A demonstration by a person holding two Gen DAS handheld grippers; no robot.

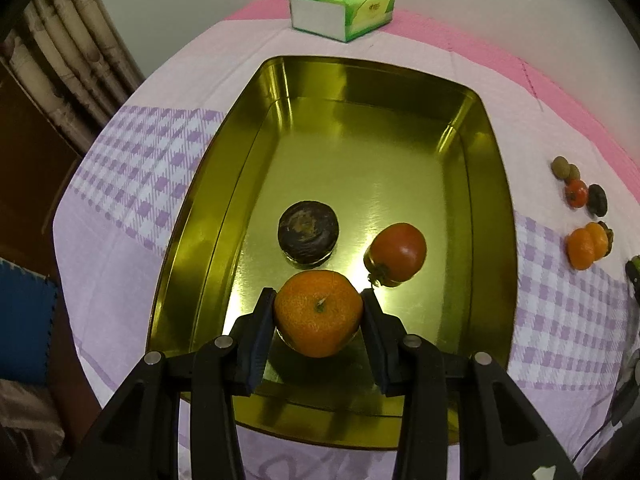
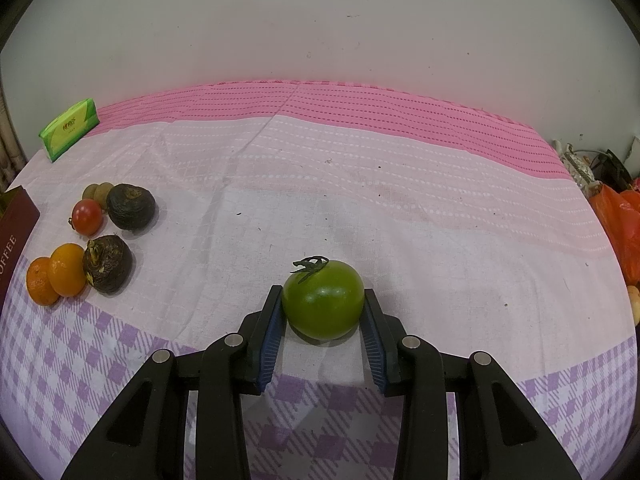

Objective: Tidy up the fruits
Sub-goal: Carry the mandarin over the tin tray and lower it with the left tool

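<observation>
1. The left claw (image 1: 319, 309) grips an orange mandarin (image 1: 318, 314) on both sides, over the near end of the gold tray (image 1: 492, 216).
2. In the tray, a dark brown fruit (image 1: 308, 233) and a red tomato (image 1: 398, 253) lie just beyond the mandarin; the tray's far half is bare metal up to its raised rim.
3. The right claw (image 2: 323, 305) is closed on a green tomato (image 2: 323, 305) on the worktop (image 2: 400, 208).
4. Loose fruits (image 2: 96, 240) cluster well to the left; cloth ahead and to the right lies open to the pink edge.
5. A green tissue pack (image 2: 69, 129) sits at the far left corner.
</observation>
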